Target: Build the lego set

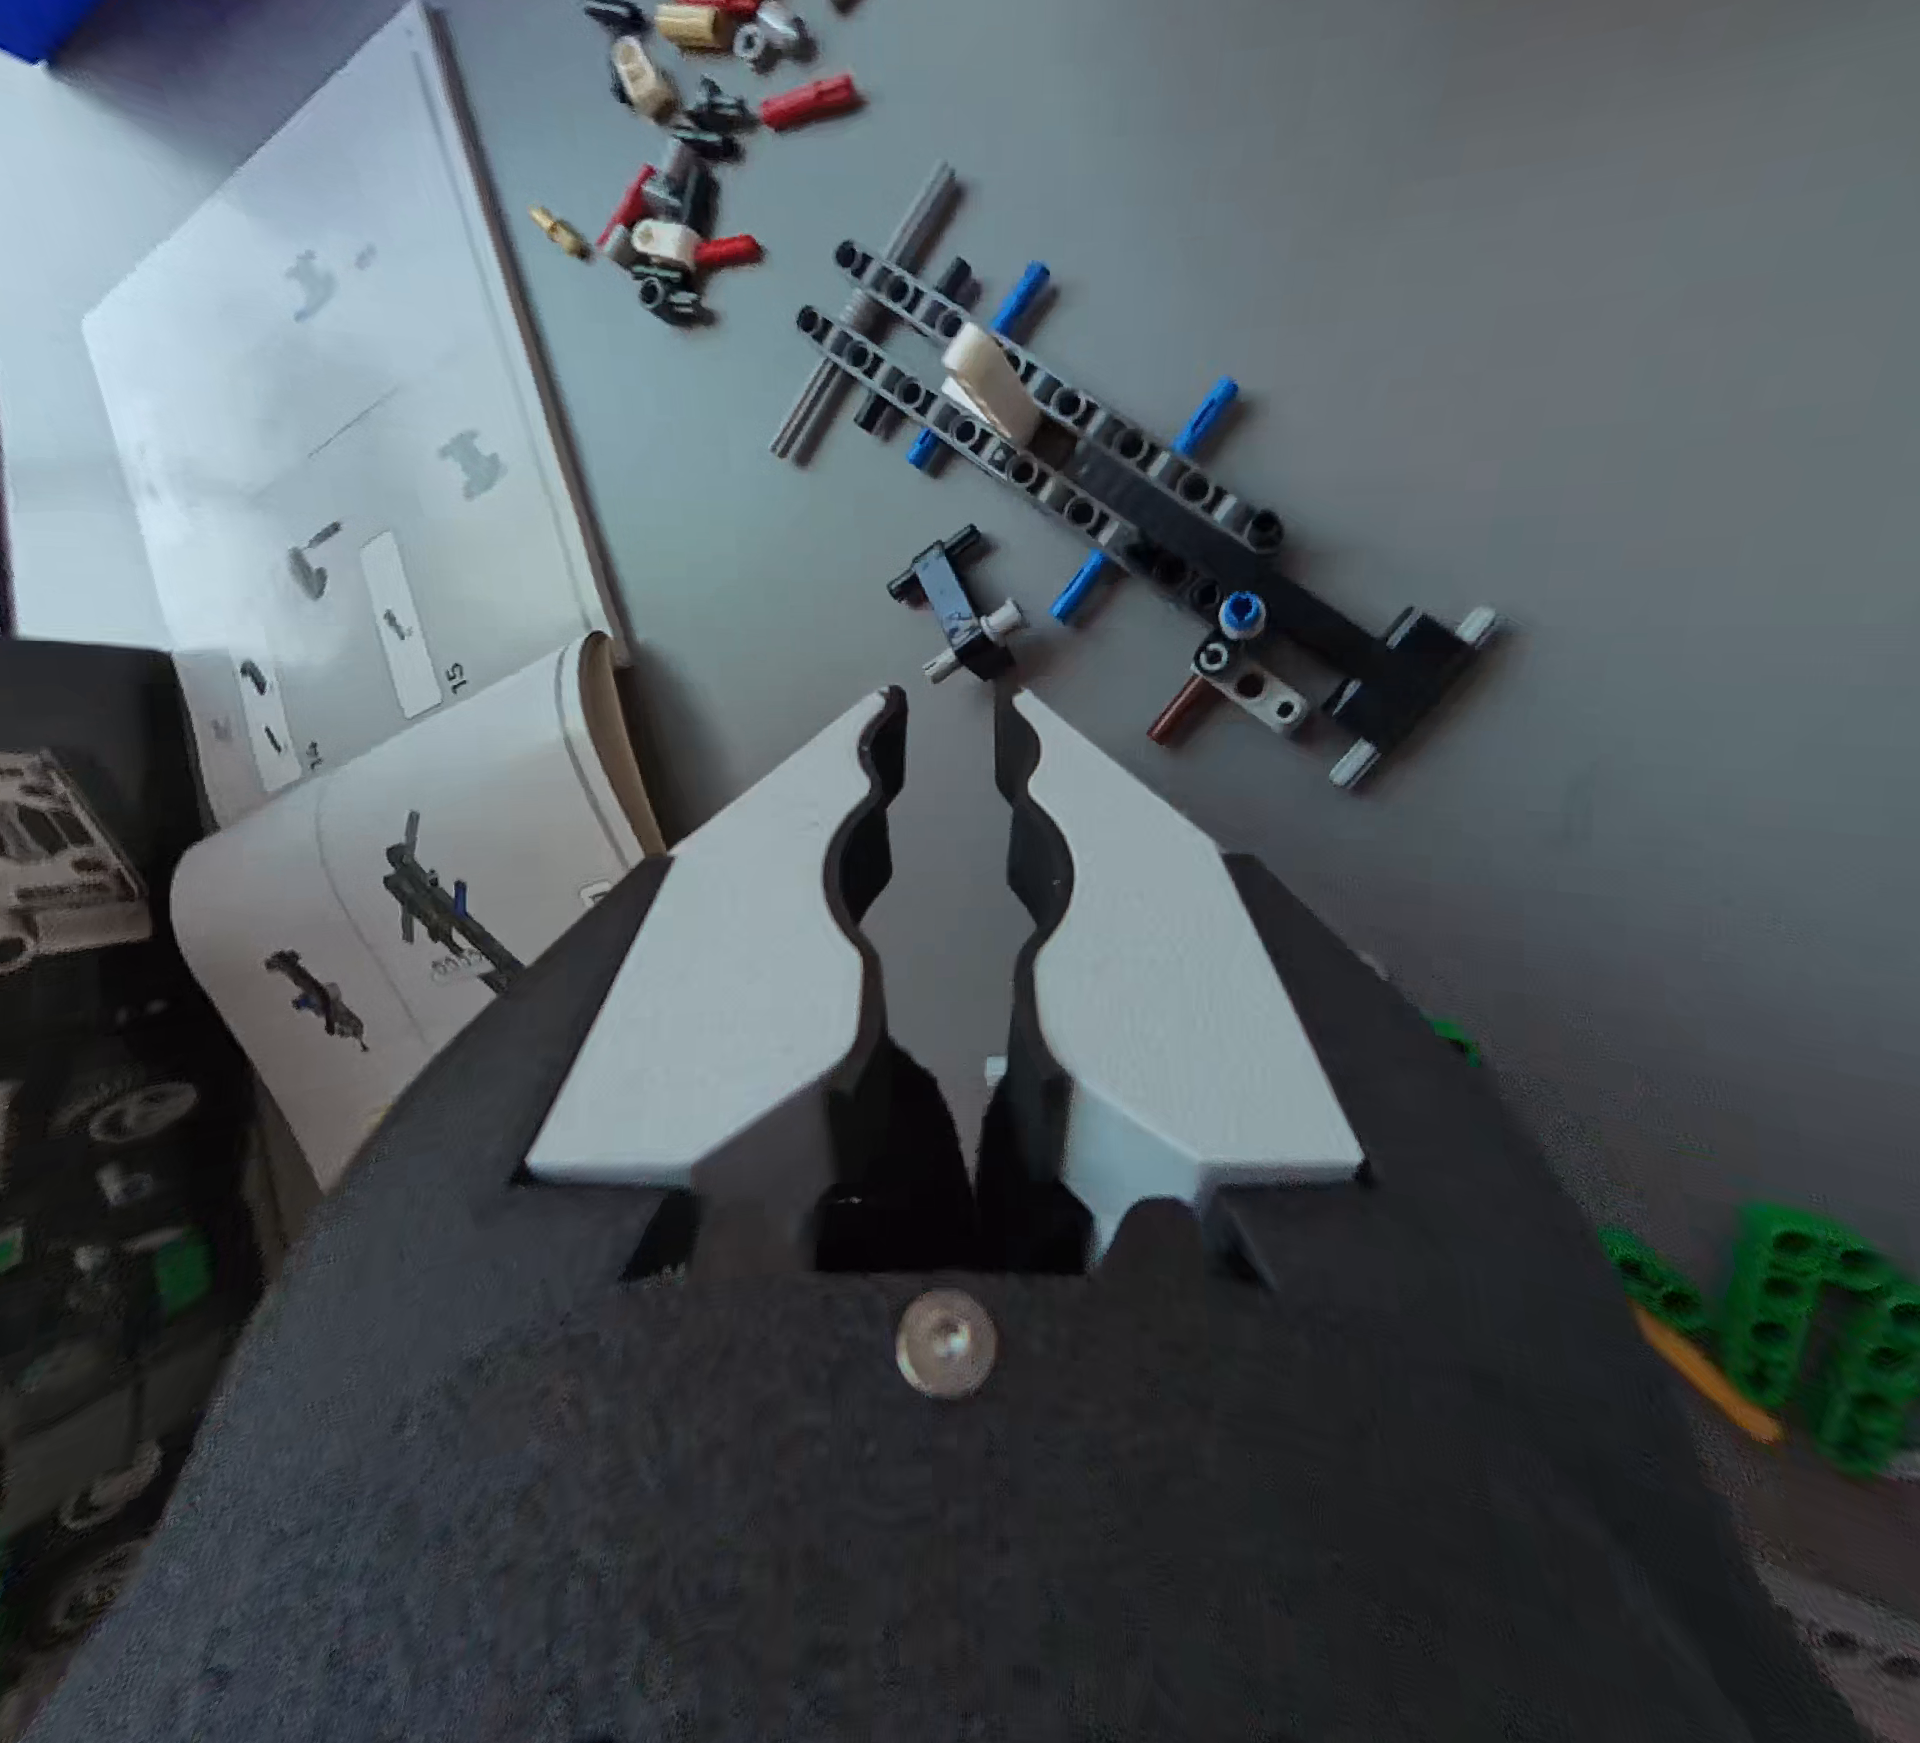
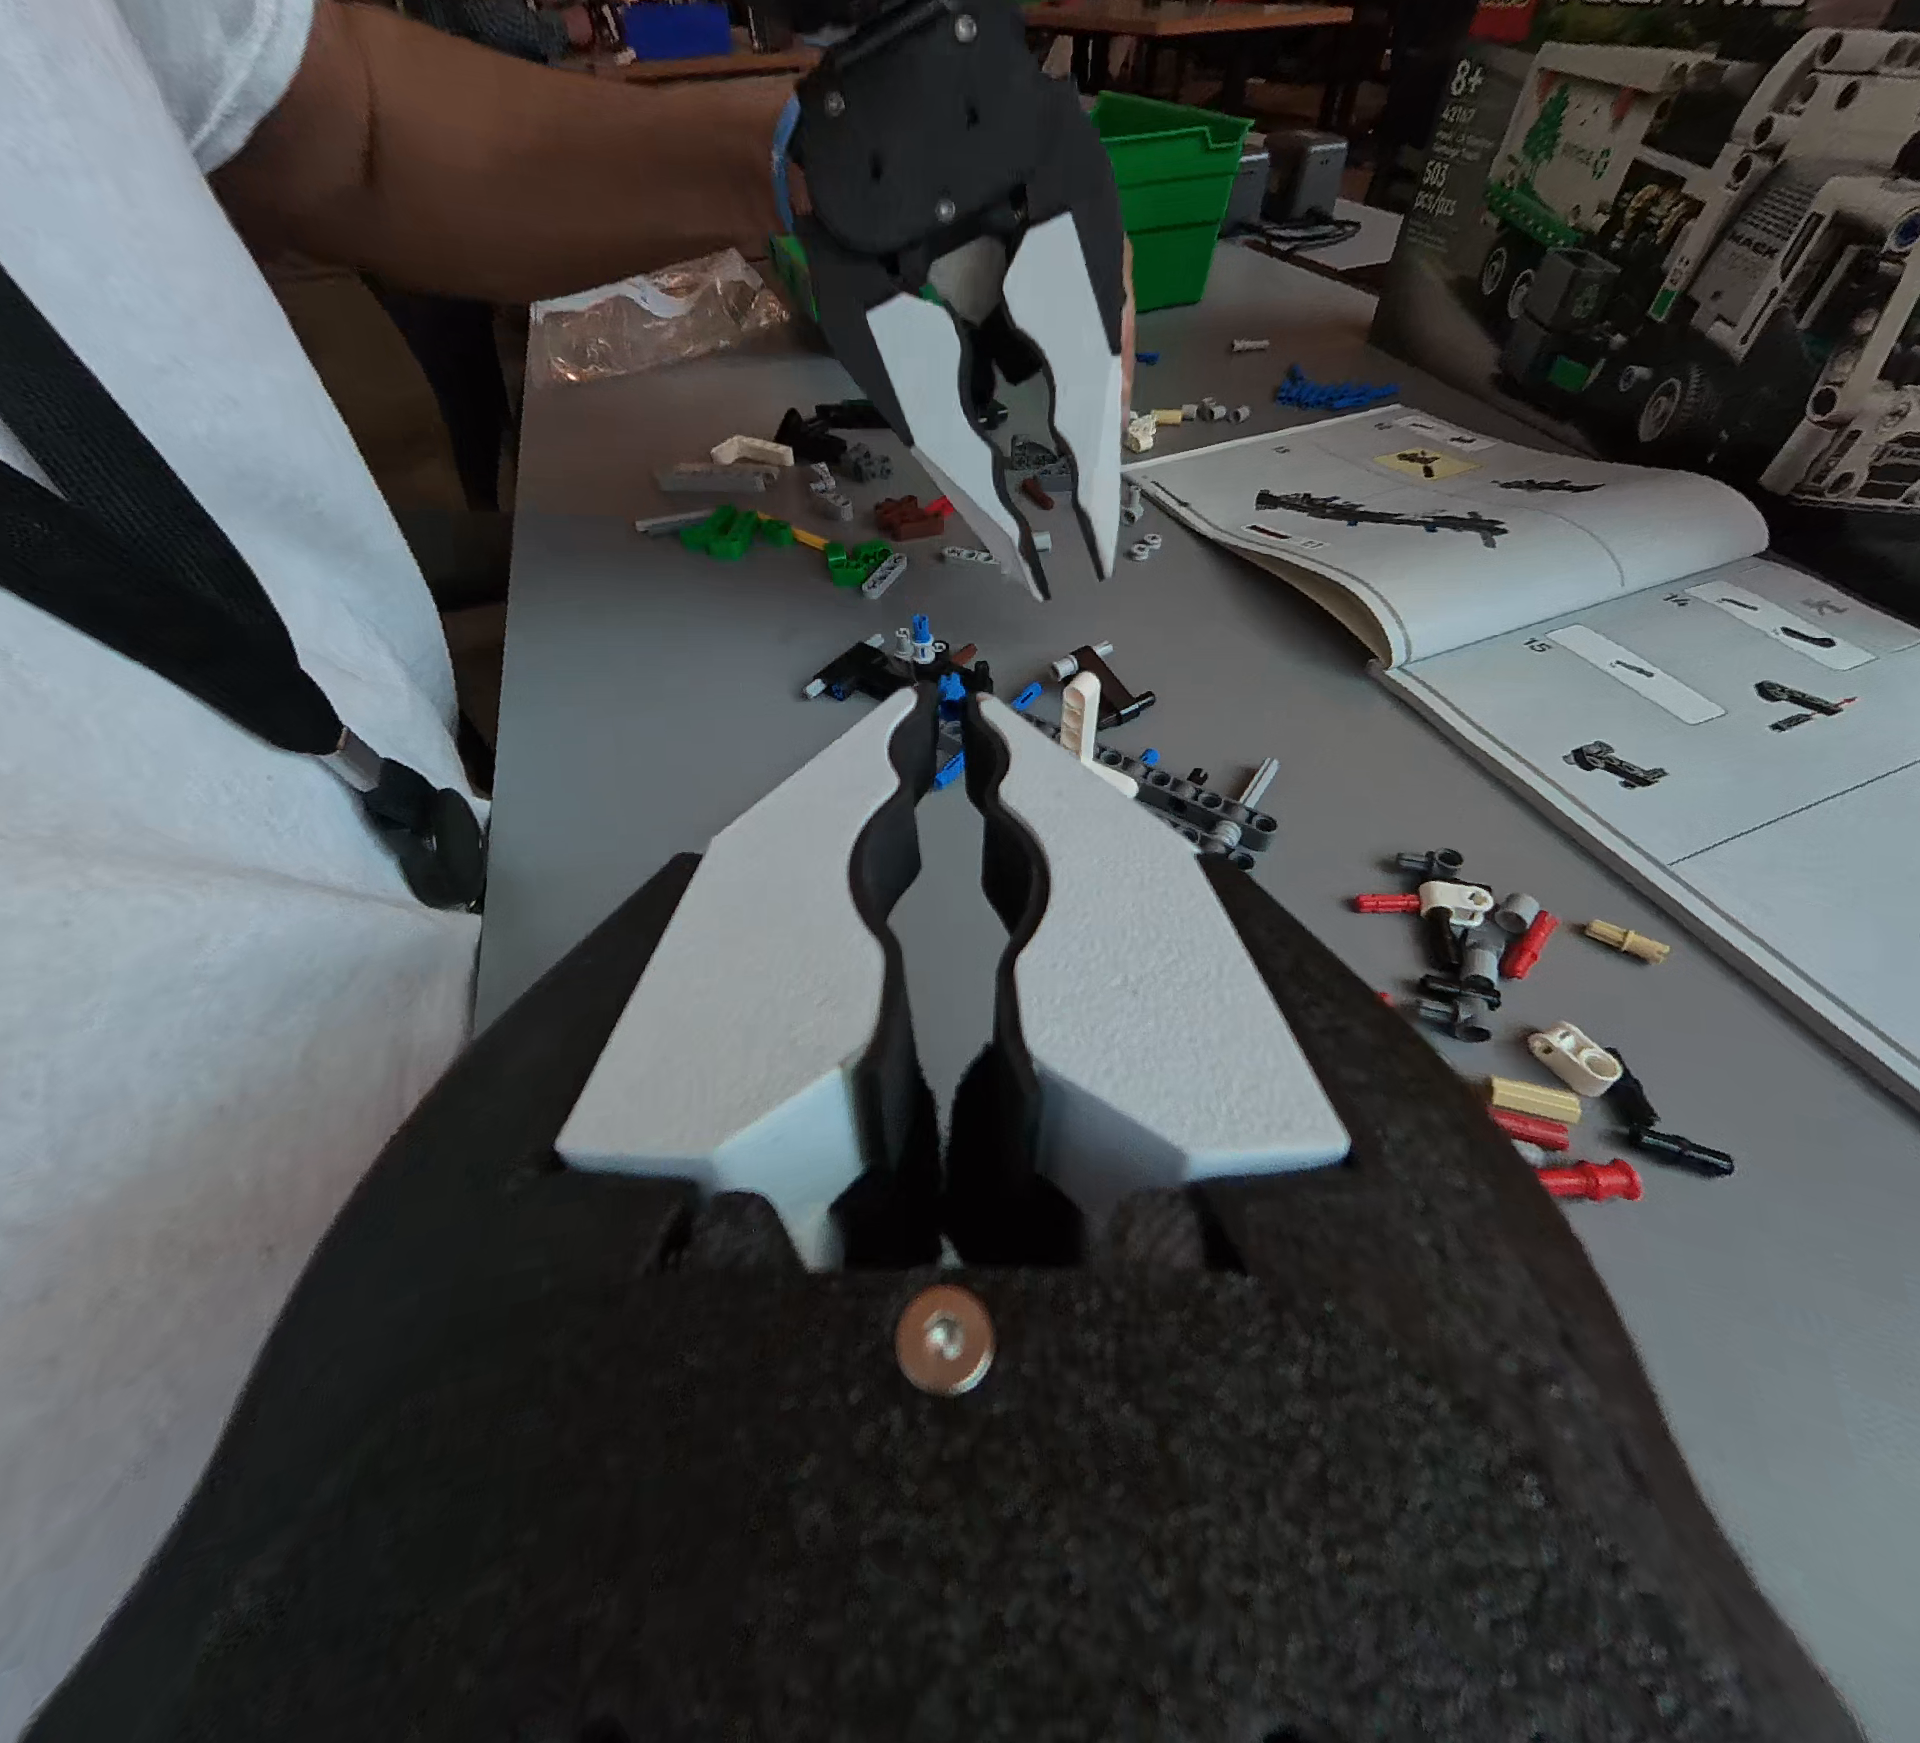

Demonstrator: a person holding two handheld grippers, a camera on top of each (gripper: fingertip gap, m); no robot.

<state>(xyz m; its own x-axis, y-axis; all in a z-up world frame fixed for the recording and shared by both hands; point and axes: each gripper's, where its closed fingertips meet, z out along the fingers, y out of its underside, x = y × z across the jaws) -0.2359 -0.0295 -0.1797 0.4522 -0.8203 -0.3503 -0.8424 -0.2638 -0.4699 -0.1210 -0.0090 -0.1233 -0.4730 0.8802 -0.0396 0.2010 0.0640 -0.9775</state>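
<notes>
— Grey and black, that long Technic beam assembly (image 1: 1049, 436) lies flat on the grey table (image 1: 1455, 135), blue pins sticking out of both sides and a cream liftarm (image 1: 987, 379) sitting across its beams.

— And the grippers?

— Left gripper (image 1: 951, 706) hangs above the table with its jaws a narrow gap apart, nothing between them. A small black connector piece with pale pins (image 1: 961, 607) lies just past its tips, beside the assembly's black end.

— Right one?

— Right gripper (image 2: 945, 706) comes in low, jaws narrowly parted and empty, tips right over the assembly's near end, blocking part of it from that view. Whether it touches the bricks, I can't tell.

— What's crowding the area?

— A scatter of red, black, tan and white pins and connectors (image 1: 707, 72) sits beyond the assembly. The open instruction booklet (image 2: 1558, 613) lies alongside, the set's box (image 2: 1683, 166) standing behind it. Green beams (image 2: 769, 540) and more loose parts lie farther back, near a green bin (image 2: 1174, 187) and a clear plastic bag (image 2: 655, 317). The person's bare forearm (image 2: 540, 155) reaches across above the table, holding the left gripper.
</notes>
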